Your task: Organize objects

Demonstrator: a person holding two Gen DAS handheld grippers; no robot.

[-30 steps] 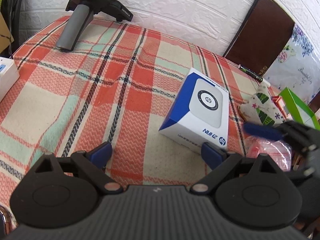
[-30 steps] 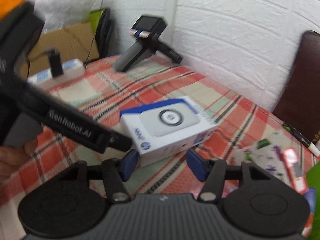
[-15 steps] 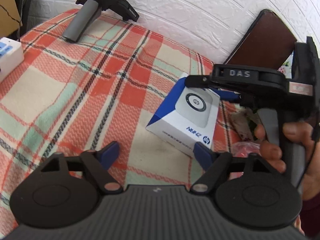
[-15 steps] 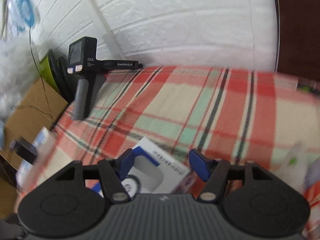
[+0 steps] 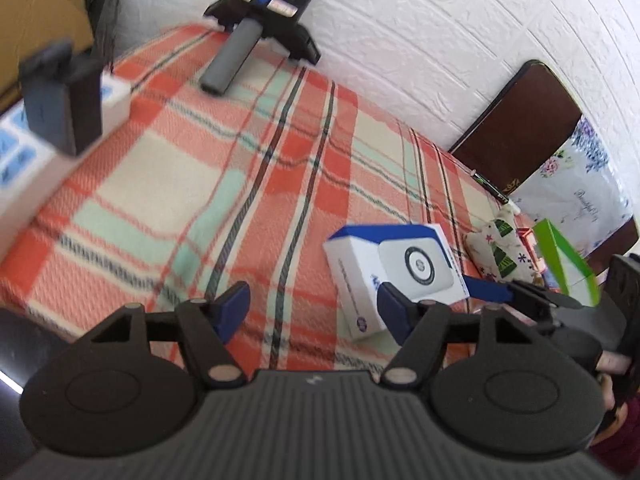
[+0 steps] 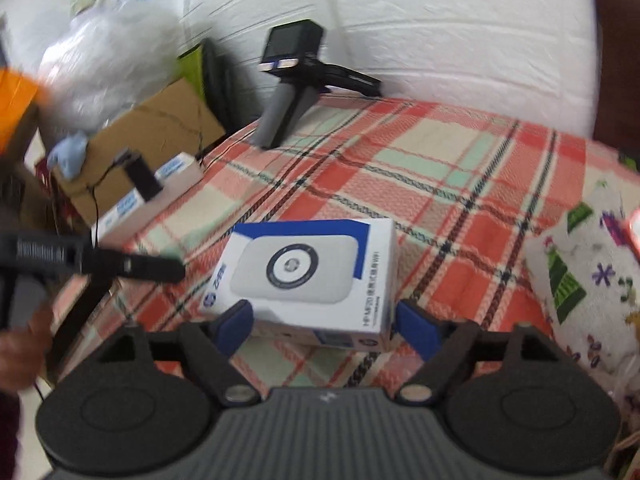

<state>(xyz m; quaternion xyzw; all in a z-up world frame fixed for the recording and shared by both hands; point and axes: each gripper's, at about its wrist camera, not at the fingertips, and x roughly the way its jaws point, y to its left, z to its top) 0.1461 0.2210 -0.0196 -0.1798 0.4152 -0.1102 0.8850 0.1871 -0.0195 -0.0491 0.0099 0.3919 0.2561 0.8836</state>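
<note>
A white and blue router box [image 6: 304,268] lies flat on the plaid tablecloth [image 6: 460,184]. My right gripper [image 6: 326,324] is low behind it, and the box's near end sits between its blue fingers [image 6: 416,328]. Narrow gaps show at both pads, and the jaws are opening. In the left wrist view the box [image 5: 396,272] lies just right of my left gripper [image 5: 314,312]. The left gripper's jaws are closing over bare cloth with nothing between them. One blue finger of the right gripper [image 5: 486,290] reaches the box from the right.
A spare handheld gripper [image 5: 256,28] stands at the back by the white wall. A white power strip with a black plug [image 5: 60,120] sits on the left edge. A tree-print pouch [image 6: 580,280], a green box [image 5: 564,256], a pen [image 5: 492,190] and a brown chair back [image 5: 516,128] crowd the right.
The right gripper has come down from above the box to low behind it, with its jaws wider. The left gripper's jaws have narrowed, and its view has swung left to take in the power strip.
</note>
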